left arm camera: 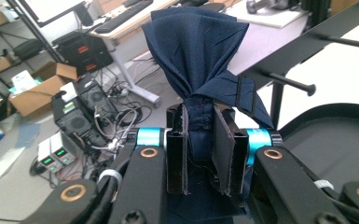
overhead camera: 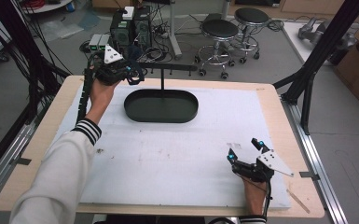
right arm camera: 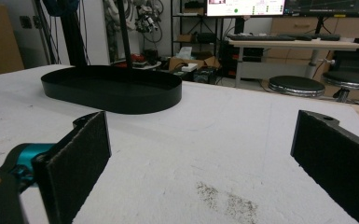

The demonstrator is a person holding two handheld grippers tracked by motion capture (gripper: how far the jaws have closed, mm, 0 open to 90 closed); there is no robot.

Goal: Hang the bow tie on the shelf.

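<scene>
Left gripper view shows a dark blue cloth (left arm camera: 193, 51) bunched and pinched between the jaws of the left gripper (left arm camera: 200, 149), its gathered folds fanning out above the pads and a small tail hanging below them. Just beyond the cloth stands a black rack (left arm camera: 303, 44) with short pegs sticking out of its crossbar, and the curved rim of a black oval tray (left arm camera: 335, 112) lies below and to the right. In the high view, the left gripper (overhead camera: 133, 74) is held up at the far left of the counter (overhead camera: 168, 158), just beside the left end of the rack's crossbar (overhead camera: 172, 68) and above the tray's (overhead camera: 161, 114) far left rim. The rack's post rises from the tray. The right gripper (overhead camera: 245, 149) sits well apart, low at the near right of the counter, with its jaws spread wide and nothing between them; the right gripper view looks across the white surface toward the tray (right arm camera: 112, 95).
</scene>
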